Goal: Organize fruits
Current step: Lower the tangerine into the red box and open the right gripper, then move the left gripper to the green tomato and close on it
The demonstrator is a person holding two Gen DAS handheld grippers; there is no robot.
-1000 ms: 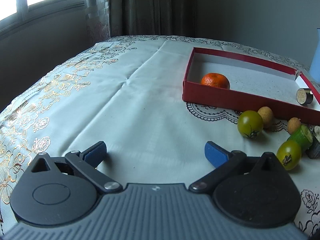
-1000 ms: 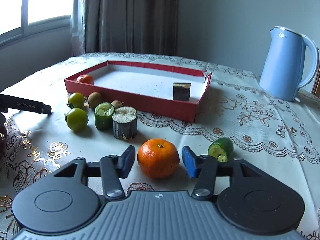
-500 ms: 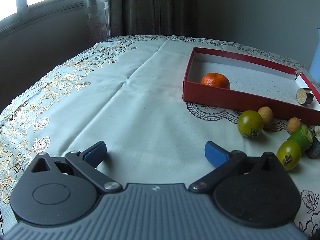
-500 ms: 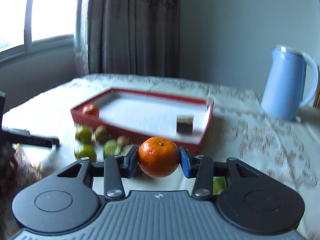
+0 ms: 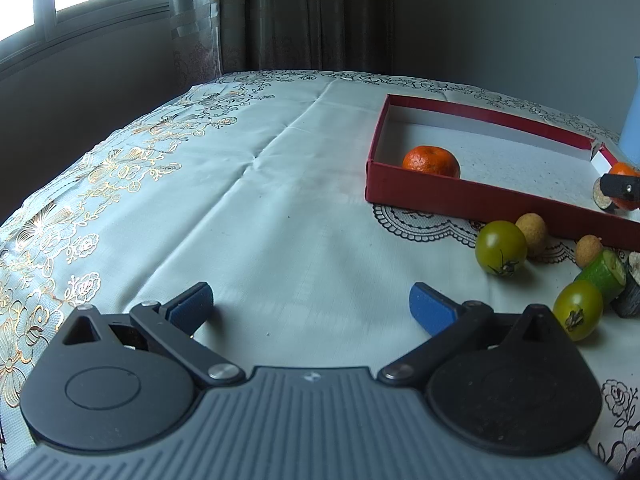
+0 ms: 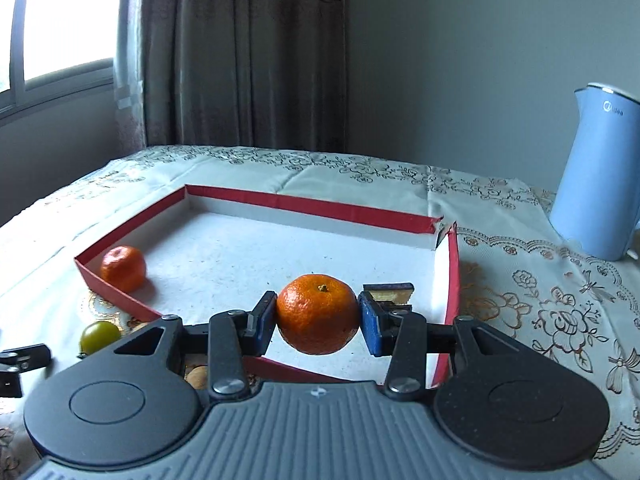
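My right gripper is shut on an orange mandarin and holds it in the air over the near part of the red tray. A second mandarin lies in the tray's left corner; it also shows in the left wrist view. My left gripper is open and empty, low over the tablecloth left of the tray. Two green tomatoes, two small tan fruits and a cut cucumber piece lie on the cloth in front of the tray.
A dark cut piece lies in the tray behind the held mandarin. A blue kettle stands at the far right. A window and curtain are behind the table. The right gripper with its mandarin shows at the left wrist view's right edge.
My right gripper has closed on the mandarin, lifted it off the cloth and carried it forward over the tray. The left gripper has not moved.
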